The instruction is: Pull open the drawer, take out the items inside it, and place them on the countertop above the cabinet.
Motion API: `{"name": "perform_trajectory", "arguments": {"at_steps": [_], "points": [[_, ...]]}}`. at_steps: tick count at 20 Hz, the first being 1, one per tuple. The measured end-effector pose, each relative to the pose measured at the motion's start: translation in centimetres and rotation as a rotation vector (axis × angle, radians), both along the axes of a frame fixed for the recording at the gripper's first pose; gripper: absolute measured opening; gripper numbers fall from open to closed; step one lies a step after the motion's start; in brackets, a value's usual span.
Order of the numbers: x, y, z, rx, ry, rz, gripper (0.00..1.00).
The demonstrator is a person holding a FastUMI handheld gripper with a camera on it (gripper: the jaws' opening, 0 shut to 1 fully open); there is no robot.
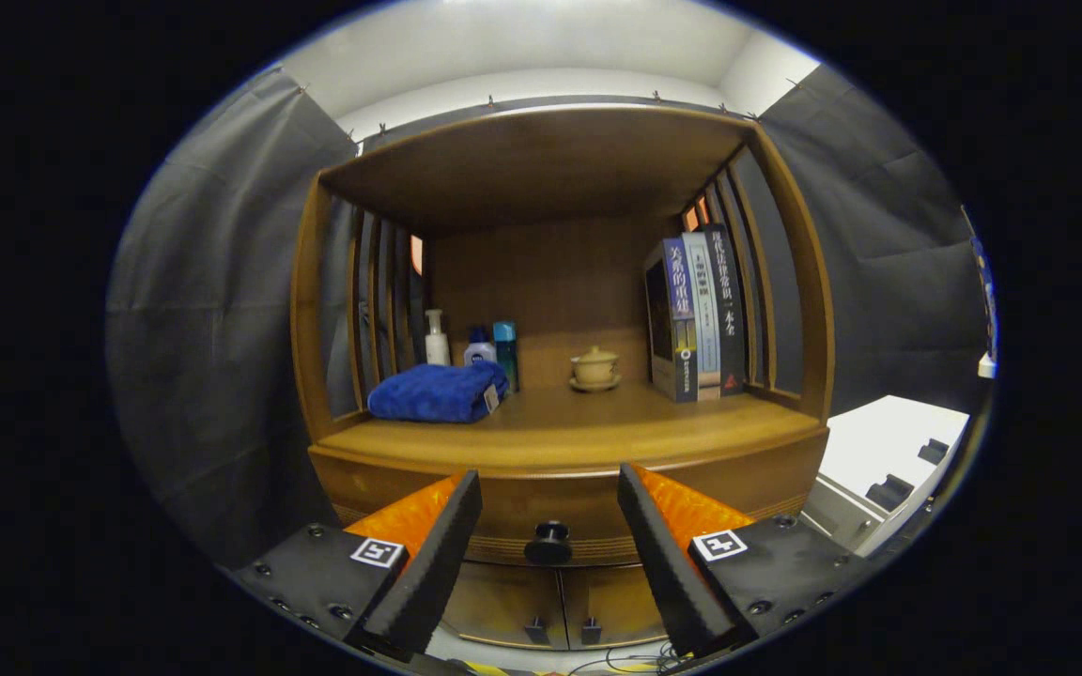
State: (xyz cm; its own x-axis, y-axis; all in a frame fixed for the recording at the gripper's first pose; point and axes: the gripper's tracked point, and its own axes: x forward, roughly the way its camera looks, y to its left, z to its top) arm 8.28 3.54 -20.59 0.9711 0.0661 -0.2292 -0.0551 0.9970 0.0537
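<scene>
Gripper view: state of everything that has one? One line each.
Gripper: open, fingers either side of the knob, not touching it.
Drawer: shut.
Knob: free, between the fingers.
Lower doors: shut.
Towel: folded, flat on the countertop.
Bottles: upright, behind the towel.
Lidded cup: lid on, on its saucer.
Books: upright, closed.

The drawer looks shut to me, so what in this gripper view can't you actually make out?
- Drawer contents: hidden behind its closed front; the open tongs flank the knob without touching it.
- Bottles: their lower parts are hidden behind the blue towel.
- Lower cabinet doors: outer parts covered by the tongs' fingers.
- White unit right of the cabinet: cut off at the view's edge.
</scene>
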Motion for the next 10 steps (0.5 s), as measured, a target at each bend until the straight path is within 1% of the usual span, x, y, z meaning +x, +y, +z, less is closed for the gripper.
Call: {"name": "perform_trajectory", "arguments": {"at_steps": [2,5,8,10], "points": [[1.0,0.6,-2.9,-0.001,0.033,0.002,0.96],[1.4,1.0,-7.3,-0.003,0.138,0.003,0.94],[2.2,1.3,-9.8,0.021,0.175,0.004,0.84],[2.8,1.2,-10.6,0.031,0.189,-0.003,0.78]]}}
